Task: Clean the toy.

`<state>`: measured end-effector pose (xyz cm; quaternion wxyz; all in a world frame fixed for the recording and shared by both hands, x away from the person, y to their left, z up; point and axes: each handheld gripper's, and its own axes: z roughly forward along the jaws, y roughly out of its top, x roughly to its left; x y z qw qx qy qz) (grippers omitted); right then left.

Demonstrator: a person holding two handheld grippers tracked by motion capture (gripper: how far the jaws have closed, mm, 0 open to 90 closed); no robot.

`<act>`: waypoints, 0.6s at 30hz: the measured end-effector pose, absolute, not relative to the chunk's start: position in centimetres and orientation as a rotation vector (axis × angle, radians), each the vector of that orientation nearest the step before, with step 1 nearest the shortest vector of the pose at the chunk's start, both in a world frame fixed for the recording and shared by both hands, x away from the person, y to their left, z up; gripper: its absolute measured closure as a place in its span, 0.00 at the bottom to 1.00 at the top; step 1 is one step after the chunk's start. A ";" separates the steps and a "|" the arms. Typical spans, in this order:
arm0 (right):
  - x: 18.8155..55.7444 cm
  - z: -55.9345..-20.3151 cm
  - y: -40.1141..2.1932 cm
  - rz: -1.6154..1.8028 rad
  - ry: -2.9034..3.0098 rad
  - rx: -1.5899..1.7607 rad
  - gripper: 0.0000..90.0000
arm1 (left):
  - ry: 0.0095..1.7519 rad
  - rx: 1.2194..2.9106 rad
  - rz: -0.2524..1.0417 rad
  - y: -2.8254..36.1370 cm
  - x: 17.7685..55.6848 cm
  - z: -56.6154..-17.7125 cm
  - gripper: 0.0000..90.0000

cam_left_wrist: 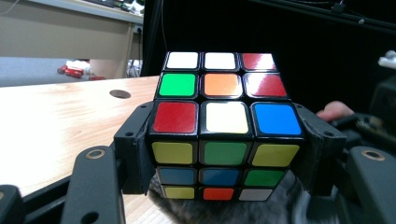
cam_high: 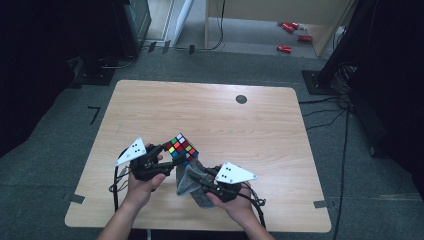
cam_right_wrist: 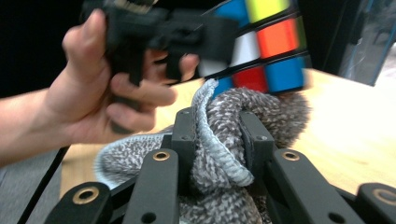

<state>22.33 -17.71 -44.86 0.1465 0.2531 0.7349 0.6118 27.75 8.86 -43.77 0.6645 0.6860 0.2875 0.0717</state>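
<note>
A scrambled colour cube [cam_high: 182,148] is held above the wooden table [cam_high: 210,115], near its front middle. My left gripper [cam_high: 167,156] is shut on it. In the left gripper view the two black jaws press on the cube [cam_left_wrist: 226,130] from both sides. My right gripper [cam_high: 197,179] is shut on a bunched grey cloth [cam_high: 194,182]. In the right gripper view the grey cloth [cam_right_wrist: 224,140] is squeezed between the jaws and its top touches the underside of the cube [cam_right_wrist: 266,51]. The hand with the left gripper [cam_right_wrist: 215,39] shows blurred there.
A small dark round hole [cam_high: 241,99] sits in the table near its far edge. Red objects [cam_high: 292,35] lie on the floor beyond the table. Black stands and cables [cam_high: 345,100] run along the right side.
</note>
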 end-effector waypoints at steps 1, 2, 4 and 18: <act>22.5 -44.6 -18.2 1.771 2.090 0.748 0.81 | 0.646 1.550 0.163 8.9 27.8 -43.8 0.39; 22.7 -44.4 -18.8 1.785 2.059 0.773 0.81 | 0.646 1.550 0.163 8.9 27.8 -43.8 0.39; 23.1 -44.3 -19.7 1.811 2.010 0.839 0.81 | 0.651 1.557 0.163 8.8 27.8 -43.8 0.39; 23.6 -42.9 -22.3 1.860 1.885 0.913 0.82 | 0.577 1.619 0.173 8.4 27.5 -44.0 0.39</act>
